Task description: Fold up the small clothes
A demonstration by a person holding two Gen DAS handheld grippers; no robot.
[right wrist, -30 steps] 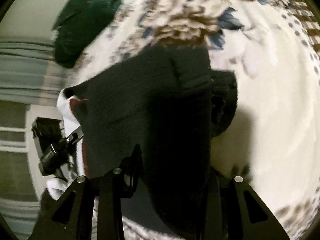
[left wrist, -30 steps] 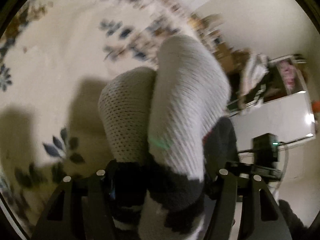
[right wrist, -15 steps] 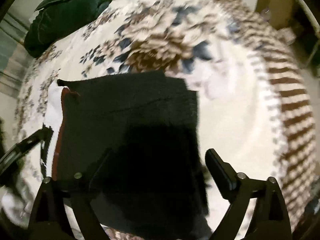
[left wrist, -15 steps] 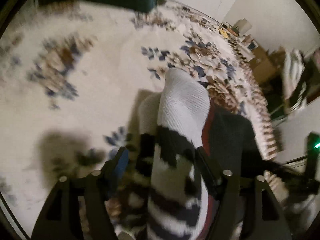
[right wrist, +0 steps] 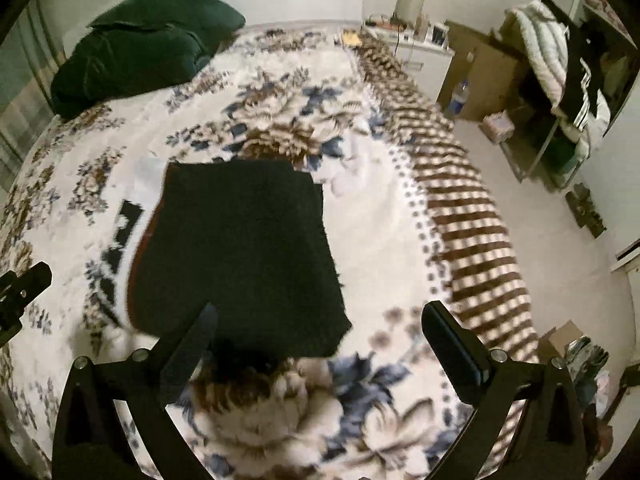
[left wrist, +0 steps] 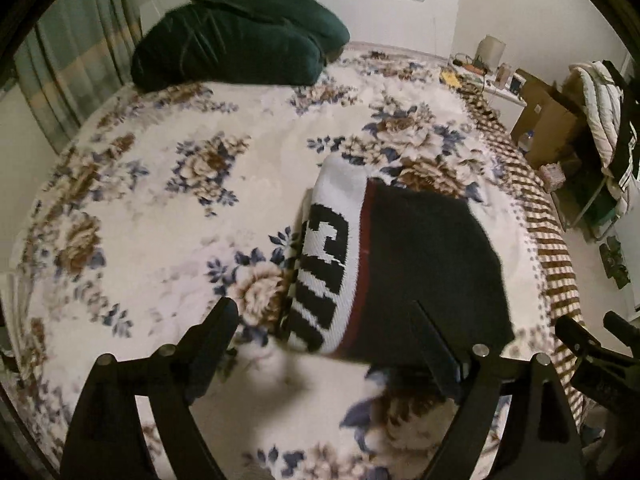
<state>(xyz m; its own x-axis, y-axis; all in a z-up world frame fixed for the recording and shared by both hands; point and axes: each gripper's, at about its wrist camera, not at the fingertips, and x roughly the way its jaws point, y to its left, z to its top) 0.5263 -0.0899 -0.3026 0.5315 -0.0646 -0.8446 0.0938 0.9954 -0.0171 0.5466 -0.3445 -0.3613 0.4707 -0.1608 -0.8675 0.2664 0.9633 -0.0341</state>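
Observation:
A small knitted garment (left wrist: 416,276) lies folded flat on the flowered bed cover (left wrist: 160,200). It is black on top, with a red stripe and a white band with black letters (left wrist: 326,264) along its left side. It also shows in the right wrist view (right wrist: 236,252). My left gripper (left wrist: 332,332) is open and empty just in front of the garment's near edge. My right gripper (right wrist: 320,332) is open and empty above the garment's near right corner.
A dark green pillow (left wrist: 236,52) lies at the head of the bed. The bed's right edge (right wrist: 472,216) has a brown striped border. Cardboard boxes (right wrist: 480,72) and a rack with clothes (right wrist: 568,68) stand on the floor to the right.
Both grippers let go of the garment, opened and pulled back and up. The garment now lies folded flat on the bed.

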